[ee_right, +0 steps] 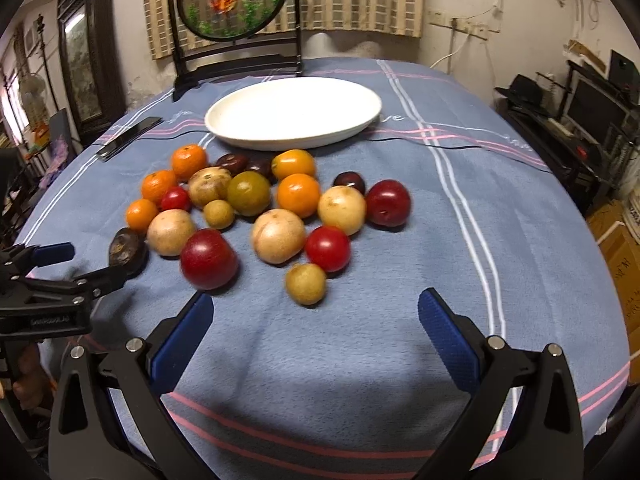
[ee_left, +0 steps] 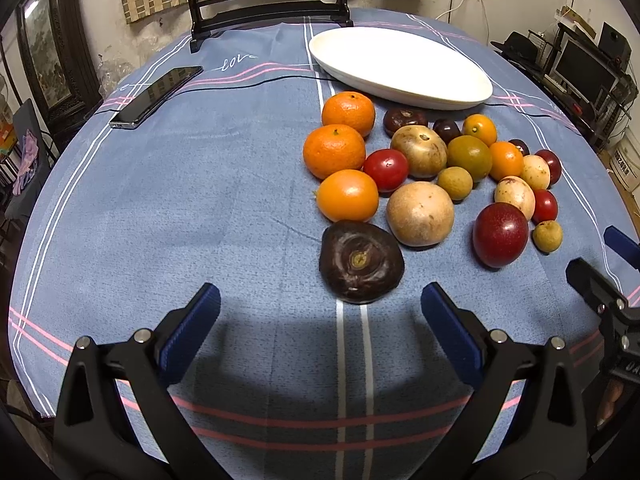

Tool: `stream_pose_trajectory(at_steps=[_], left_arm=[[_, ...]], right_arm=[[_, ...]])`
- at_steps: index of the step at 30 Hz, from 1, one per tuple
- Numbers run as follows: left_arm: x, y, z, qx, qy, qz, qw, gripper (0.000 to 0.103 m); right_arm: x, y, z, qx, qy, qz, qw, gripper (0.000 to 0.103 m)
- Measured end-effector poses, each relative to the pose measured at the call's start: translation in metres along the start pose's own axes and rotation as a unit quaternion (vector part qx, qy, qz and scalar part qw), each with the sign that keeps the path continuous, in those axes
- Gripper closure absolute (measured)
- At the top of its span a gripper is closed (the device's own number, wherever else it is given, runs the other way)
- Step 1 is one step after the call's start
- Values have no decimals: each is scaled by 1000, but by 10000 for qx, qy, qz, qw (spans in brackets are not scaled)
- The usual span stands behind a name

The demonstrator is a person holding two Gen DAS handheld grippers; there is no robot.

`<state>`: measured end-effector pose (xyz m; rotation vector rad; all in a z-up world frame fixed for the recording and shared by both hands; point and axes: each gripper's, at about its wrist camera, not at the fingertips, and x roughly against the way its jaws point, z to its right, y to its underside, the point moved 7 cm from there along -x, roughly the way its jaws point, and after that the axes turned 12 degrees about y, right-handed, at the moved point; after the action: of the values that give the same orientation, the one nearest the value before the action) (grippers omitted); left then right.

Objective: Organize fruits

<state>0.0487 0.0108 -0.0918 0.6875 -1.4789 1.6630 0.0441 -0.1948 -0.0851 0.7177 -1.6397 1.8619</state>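
A pile of several fruits lies on the blue tablecloth: oranges (ee_left: 334,151), red fruits (ee_left: 500,234), tan round fruits (ee_left: 420,214) and a dark brown fruit (ee_left: 361,266). An empty white oval plate (ee_left: 400,66) sits behind them; it also shows in the right wrist view (ee_right: 294,112). My left gripper (ee_left: 320,308) is open and empty, just short of the dark brown fruit. My right gripper (ee_right: 314,312) is open and empty, just short of a small tan fruit (ee_right: 306,283) and a dark red fruit (ee_right: 208,258).
A black phone (ee_left: 156,96) lies at the table's left with a thin black cable. A framed round ornament on a black stand (ee_right: 234,0) stands at the table's back edge. The right gripper shows at the left view's right edge (ee_left: 612,280).
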Motion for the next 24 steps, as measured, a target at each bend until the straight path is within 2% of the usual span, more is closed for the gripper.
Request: stream_pose_trajectory(at_steps=[9, 24], left_arm=[[-1, 0, 0, 4, -9, -14, 10000, 2], [-2, 2, -1, 9, -16, -25, 10000, 2]], right_arm=[[-6, 2, 4, -206, 133, -122, 9996, 1], [-4, 8, -9, -15, -73, -186, 9998, 1]])
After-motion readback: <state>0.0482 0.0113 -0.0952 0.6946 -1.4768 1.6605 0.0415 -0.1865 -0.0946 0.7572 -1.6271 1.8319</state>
